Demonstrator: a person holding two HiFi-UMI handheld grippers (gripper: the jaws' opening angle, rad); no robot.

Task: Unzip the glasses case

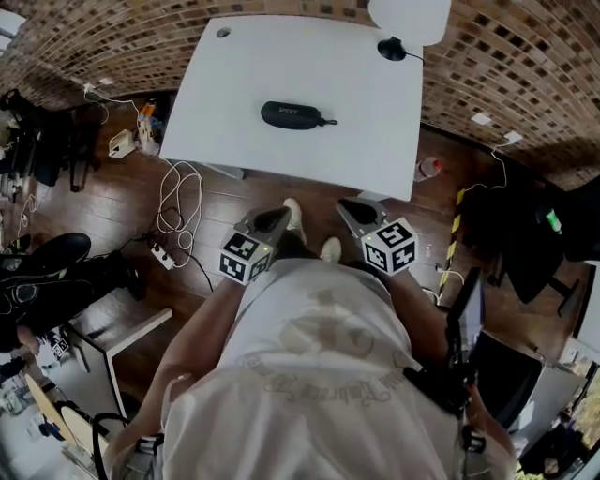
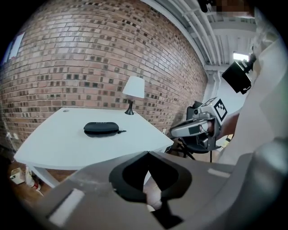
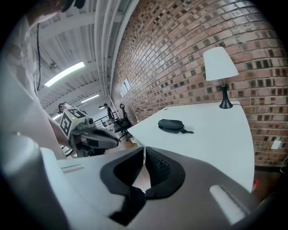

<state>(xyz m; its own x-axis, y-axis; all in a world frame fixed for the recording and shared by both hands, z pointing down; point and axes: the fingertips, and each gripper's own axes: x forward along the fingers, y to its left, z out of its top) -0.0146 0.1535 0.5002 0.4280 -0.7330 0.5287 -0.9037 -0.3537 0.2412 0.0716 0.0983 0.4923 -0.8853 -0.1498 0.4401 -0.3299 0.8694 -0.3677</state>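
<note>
The left gripper (image 2: 147, 155) has its jaws pressed together with nothing between them. It is held low in front of the person's body, short of the table's near edge. The right gripper (image 3: 144, 150) is likewise closed and empty, its ribbed pads meeting at the tips. In the head view the two grippers sit side by side, near each other but apart, above the person's shoes (image 1: 330, 248) and the wooden floor (image 1: 216, 211). Both point towards the table. Each gripper view catches the other gripper off to its side, with its marker cube showing.

Beyond them stands the white table (image 1: 281, 66). The glasses case (image 1: 292, 114) lies flat near the middle of the tabletop, well apart from both grippers. It is black and oval, and it is zipped shut. A short strap (image 1: 328, 122) sticks out at its right end. A lamp (image 1: 408, 19) with a white shade and a dark base stands at the table's far right corner, well clear of the case.

A brick wall (image 2: 90, 54) runs behind the table. On the floor to the left, cables (image 1: 178, 202) loop beside a power strip (image 1: 161, 255).
</note>
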